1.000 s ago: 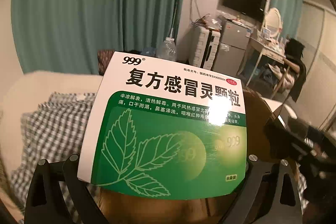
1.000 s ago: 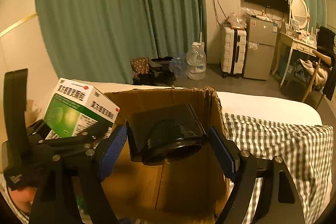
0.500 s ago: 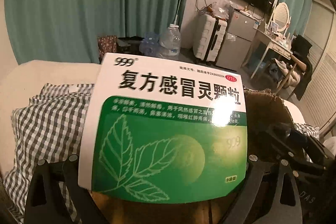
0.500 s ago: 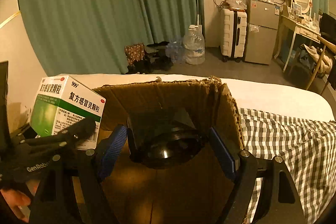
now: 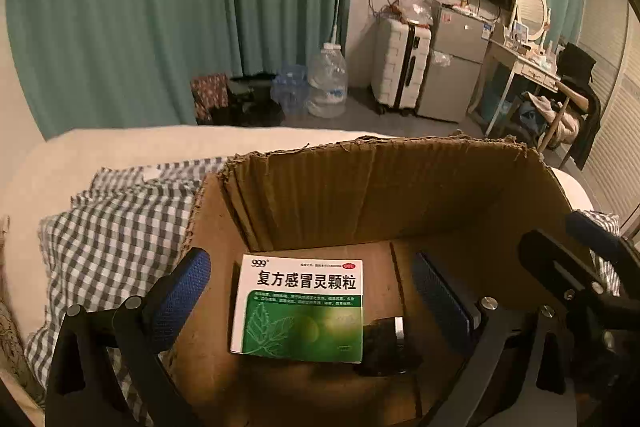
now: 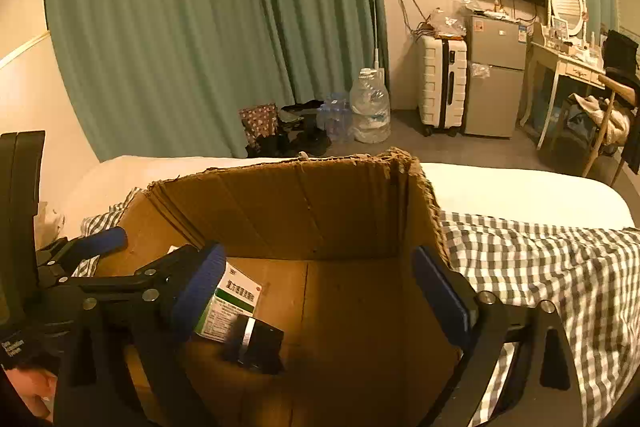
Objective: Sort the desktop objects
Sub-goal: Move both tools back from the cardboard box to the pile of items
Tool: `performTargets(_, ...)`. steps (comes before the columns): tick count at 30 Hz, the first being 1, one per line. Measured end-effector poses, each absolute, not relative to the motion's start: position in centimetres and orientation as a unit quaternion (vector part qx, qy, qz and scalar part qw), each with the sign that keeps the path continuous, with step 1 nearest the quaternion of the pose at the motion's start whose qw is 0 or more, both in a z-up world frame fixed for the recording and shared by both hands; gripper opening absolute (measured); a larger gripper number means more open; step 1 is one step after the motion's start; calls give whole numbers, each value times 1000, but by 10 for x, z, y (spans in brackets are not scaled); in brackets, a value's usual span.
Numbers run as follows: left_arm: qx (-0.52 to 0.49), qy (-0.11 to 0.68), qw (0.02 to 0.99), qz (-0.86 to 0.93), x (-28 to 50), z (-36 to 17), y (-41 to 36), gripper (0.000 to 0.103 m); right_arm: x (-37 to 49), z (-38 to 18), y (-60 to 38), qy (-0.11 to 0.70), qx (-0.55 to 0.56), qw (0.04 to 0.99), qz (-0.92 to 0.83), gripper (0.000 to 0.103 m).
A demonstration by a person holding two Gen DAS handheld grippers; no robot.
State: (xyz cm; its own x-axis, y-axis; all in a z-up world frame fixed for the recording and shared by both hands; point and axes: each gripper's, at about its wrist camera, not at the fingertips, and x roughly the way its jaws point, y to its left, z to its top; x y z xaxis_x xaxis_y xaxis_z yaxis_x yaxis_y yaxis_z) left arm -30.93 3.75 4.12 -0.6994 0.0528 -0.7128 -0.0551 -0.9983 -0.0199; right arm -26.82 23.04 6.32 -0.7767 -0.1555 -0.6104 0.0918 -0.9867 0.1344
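The medicine box lies flat on the floor of the cardboard box, lower centre of the left wrist view, with a black object touching its right edge. Both sit released. The left hand-held gripper has its jaws opening, pads clear of the medicine box; the right hand-held gripper is opening too, nothing between its pads. Best now to lift both straight up, clear of the torn rim. Only these 2 items show inside.

Medicine box in carton — black object beside.
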Motion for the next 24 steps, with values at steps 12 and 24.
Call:
performTargets(12, -322, -15, 25, 946, -217, 97, 24, 103, -175, 116, 242, -34, 284, 58, -957, 95)
performTargets(24, -296, -15, 29, 955, -125, 141, 11, 103, -80, 152, 230, -20, 269, 66, -961, 96)
